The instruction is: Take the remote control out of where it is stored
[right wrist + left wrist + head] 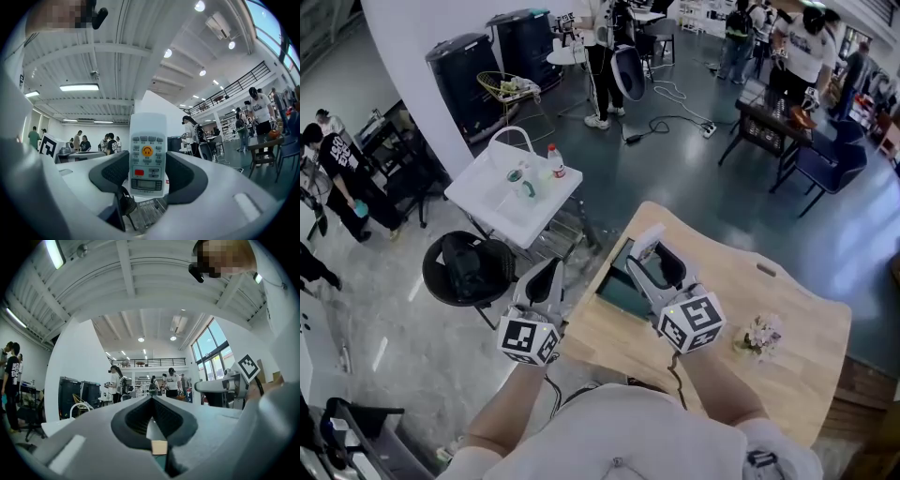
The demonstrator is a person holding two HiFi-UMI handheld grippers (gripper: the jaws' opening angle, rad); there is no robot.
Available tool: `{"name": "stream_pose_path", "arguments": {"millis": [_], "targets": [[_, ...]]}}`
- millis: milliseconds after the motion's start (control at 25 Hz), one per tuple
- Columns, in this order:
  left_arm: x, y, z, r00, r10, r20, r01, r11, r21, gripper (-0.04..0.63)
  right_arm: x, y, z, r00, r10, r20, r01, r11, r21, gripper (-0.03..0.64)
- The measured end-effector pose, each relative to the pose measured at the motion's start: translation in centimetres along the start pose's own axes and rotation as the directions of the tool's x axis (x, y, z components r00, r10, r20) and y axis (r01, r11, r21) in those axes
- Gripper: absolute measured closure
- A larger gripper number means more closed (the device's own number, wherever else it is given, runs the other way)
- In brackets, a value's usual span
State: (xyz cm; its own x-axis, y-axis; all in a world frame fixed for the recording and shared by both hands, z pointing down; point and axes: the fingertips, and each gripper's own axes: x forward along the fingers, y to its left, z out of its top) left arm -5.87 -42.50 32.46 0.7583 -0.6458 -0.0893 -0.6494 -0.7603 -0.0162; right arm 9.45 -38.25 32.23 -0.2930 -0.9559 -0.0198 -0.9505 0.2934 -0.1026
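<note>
While your right gripper (148, 174) clamps the white, stiff plastic remote control (147, 152) upright by its lower edges at frame centre, judge it light and slick; squeeze the sides, not the buttons. Your left gripper (152, 423) is closed on nothing. Farther off, in the middle of the head view, the dark rectangular storage box (622, 289) lies below the remote on the pale wooden table (787, 356), with nothing blocking it.

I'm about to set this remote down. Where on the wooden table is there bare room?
Widest bare patch of the wooden table: beyond the right claw holding the remote control, between the dark box and the far-right edge. More bare wood lies right of the small flowers. Crowded: the left edge, around the box.
</note>
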Motion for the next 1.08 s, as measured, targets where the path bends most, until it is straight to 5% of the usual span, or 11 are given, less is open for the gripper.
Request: {"name": "stream_pose_path", "arguments": {"millis": [1080], "targets": [[-1.2,2.5,-0.8,0.998,0.06,-0.012,-0.06,0.998,-0.028,0.595,1.2,0.7,-1.2,0.999,0.006,-0.035,-0.007,1.0,-0.008,0.347]]}}
